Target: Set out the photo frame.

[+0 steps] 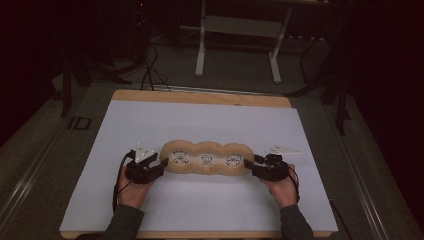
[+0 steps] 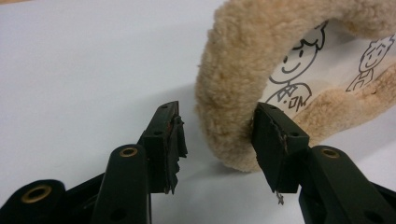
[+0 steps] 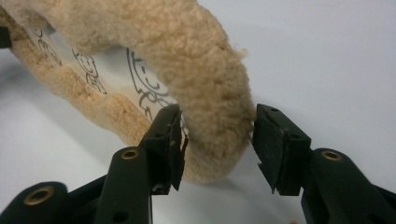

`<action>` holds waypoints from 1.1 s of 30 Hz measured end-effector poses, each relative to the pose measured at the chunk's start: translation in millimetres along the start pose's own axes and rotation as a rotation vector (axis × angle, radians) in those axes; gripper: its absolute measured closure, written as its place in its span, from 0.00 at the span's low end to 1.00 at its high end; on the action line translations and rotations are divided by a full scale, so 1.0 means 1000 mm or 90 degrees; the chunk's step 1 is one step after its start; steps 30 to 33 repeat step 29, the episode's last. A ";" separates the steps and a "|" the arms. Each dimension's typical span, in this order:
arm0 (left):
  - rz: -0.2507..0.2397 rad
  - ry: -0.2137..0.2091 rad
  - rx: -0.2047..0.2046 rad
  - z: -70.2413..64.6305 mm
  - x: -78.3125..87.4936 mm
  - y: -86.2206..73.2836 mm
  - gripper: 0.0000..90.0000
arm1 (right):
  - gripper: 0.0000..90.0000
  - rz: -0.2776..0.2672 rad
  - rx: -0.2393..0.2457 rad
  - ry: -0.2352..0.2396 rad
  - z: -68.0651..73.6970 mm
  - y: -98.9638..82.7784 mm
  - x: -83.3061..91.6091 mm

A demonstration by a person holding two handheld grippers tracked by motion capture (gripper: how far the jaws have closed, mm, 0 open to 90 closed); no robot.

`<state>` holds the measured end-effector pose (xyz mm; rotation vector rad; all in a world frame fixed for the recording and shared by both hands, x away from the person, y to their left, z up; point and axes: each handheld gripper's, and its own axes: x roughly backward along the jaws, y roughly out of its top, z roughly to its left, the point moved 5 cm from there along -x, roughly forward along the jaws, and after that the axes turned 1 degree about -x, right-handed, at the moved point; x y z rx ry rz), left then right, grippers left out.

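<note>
A tan, fuzzy three-lobed cushion frame (image 1: 206, 171) lies flat on the white mat (image 1: 200, 120), each lobe showing a cartoon drawing on white. My left gripper (image 1: 160, 164) is at its left end and stands open. In the left gripper view the fuzzy rim (image 2: 233, 70) passes between the jaws of the left gripper (image 2: 217, 116); the right jaw is against the rim's inner side and the left jaw stands apart from it. My right gripper (image 1: 252, 162) is at the right end, also open. There the rim (image 3: 196, 60) sits between the jaws of the right gripper (image 3: 217, 116), close to both pads.
The mat covers a wooden table whose far edge (image 1: 200, 96) shows bare. Beyond it, on the dark floor, stand a white leg frame (image 1: 240, 30) and some cables (image 1: 150, 65). Open mat lies ahead of and behind the cushion.
</note>
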<state>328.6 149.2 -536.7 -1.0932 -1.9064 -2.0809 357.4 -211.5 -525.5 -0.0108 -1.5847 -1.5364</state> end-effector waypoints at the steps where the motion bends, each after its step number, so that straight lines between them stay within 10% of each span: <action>1: -0.001 -0.002 0.002 0.001 0.001 0.000 0.58 | 0.57 0.002 0.001 -0.002 0.000 0.000 0.001; 15: -0.002 -0.019 -0.002 0.010 0.016 0.004 0.55 | 0.57 0.042 0.033 0.015 -0.002 -0.002 0.017; 27: 0.059 0.030 -0.094 0.022 0.019 -0.009 0.55 | 0.50 0.114 0.069 -0.030 -0.015 -0.014 0.025; 33: 0.066 0.034 -0.097 0.023 0.018 -0.011 0.54 | 0.49 0.119 0.069 -0.036 -0.018 -0.014 0.026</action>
